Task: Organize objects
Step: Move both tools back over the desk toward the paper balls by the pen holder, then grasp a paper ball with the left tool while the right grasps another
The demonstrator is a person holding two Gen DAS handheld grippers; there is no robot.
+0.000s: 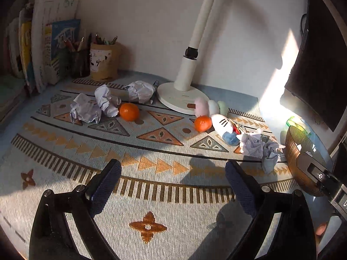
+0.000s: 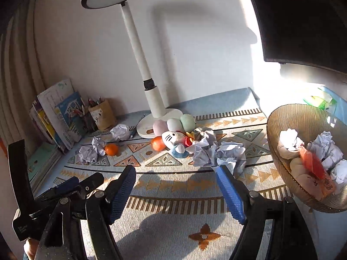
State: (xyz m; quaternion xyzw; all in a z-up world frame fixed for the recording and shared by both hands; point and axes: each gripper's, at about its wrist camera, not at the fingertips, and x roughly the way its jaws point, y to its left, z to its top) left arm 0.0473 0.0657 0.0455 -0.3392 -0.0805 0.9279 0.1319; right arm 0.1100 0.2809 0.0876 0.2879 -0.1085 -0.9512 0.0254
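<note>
- Both the left gripper [image 1: 173, 186] and right gripper [image 2: 175, 190] hover with fingers apart, empty.
- Crumpled paper [image 2: 216, 153] at one o'clock may slip a loose pinch.
- Orange [image 2: 157, 143] could roll if nudged.

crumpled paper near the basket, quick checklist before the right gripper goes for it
1. Right gripper open and empty: ok.
2. Left gripper open and empty, no grip to release: ok.
3. Nearest crumpled paper lies unobstructed just beyond the right fingertips: ok.
4. Plush toy is close beside that paper; whether they touch: cannot tell.
5. Basket on the right already holds paper balls but still has room: ok.
6. Two oranges lie clear of the reach path: ok.
</note>
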